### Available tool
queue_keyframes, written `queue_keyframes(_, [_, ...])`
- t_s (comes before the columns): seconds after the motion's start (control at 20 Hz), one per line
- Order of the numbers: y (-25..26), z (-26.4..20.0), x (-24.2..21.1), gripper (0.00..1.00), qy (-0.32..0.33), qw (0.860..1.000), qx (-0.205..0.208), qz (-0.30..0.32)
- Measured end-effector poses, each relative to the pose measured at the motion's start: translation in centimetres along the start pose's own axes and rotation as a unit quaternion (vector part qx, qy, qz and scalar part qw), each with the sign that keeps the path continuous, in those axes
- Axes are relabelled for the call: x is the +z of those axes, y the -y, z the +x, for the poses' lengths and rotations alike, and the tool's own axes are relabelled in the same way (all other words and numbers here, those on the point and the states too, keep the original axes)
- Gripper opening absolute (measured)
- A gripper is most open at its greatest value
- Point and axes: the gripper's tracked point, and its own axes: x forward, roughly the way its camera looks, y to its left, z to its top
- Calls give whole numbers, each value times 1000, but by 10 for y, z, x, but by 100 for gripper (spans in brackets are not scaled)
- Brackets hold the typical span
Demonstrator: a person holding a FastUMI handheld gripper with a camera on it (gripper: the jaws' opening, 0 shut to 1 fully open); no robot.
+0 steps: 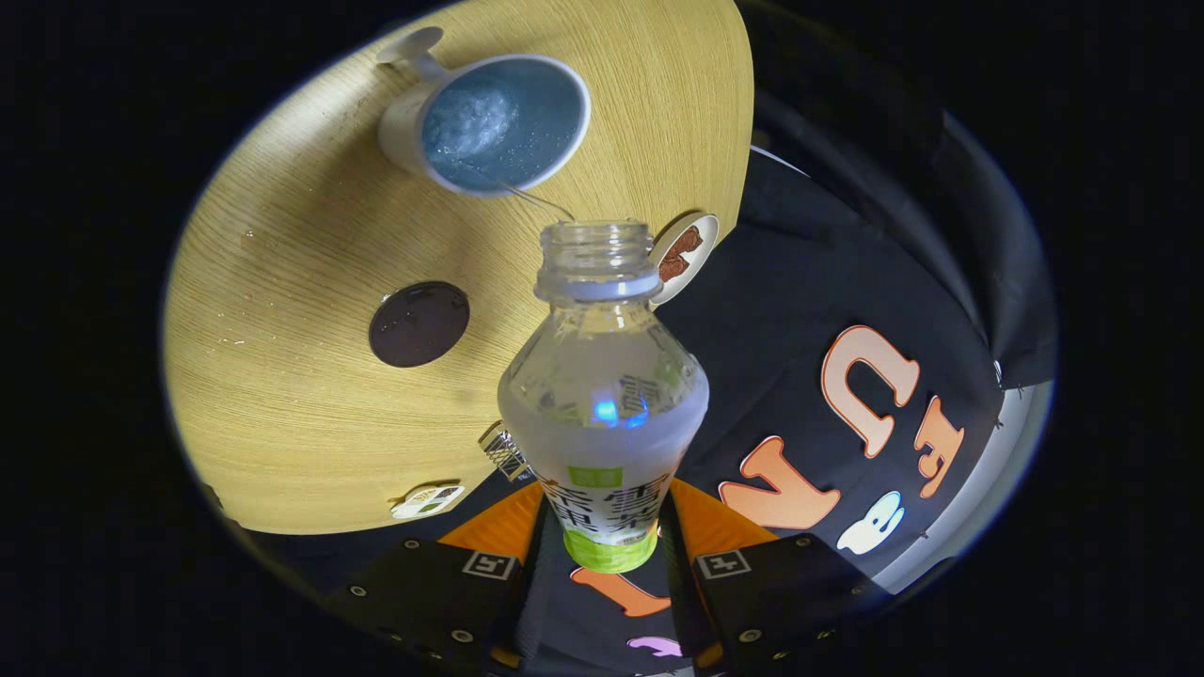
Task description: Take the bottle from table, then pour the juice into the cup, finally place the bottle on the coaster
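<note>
Clear plastic bottle (603, 395), uncapped and part-full, so light, slick and squashy, is clamped low on its labelled body by the claw (607, 555), tipped toward the cup (489, 122) on the far tabletop (282, 376).

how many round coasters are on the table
2: a dark coaster beside the held bottle, and a pale patterned coaster at the table edge, partly hidden behind the bottle's neck.
</note>
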Motion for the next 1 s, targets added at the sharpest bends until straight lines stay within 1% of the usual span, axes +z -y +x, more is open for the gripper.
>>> queue_keyframes(0.35, [-2, 1, 3, 55, 1, 1000, -3, 8])
queue_keyframes(0.65, [-13, 0, 7, 55, -1, 999, 3, 48])
queue_keyframes(0.85, [-22, -1, 5, 55, -6, 996, 10, 92])
queue_keyframes(1.0, [-35, -3, 9, 55, -3, 986, 31, 167])
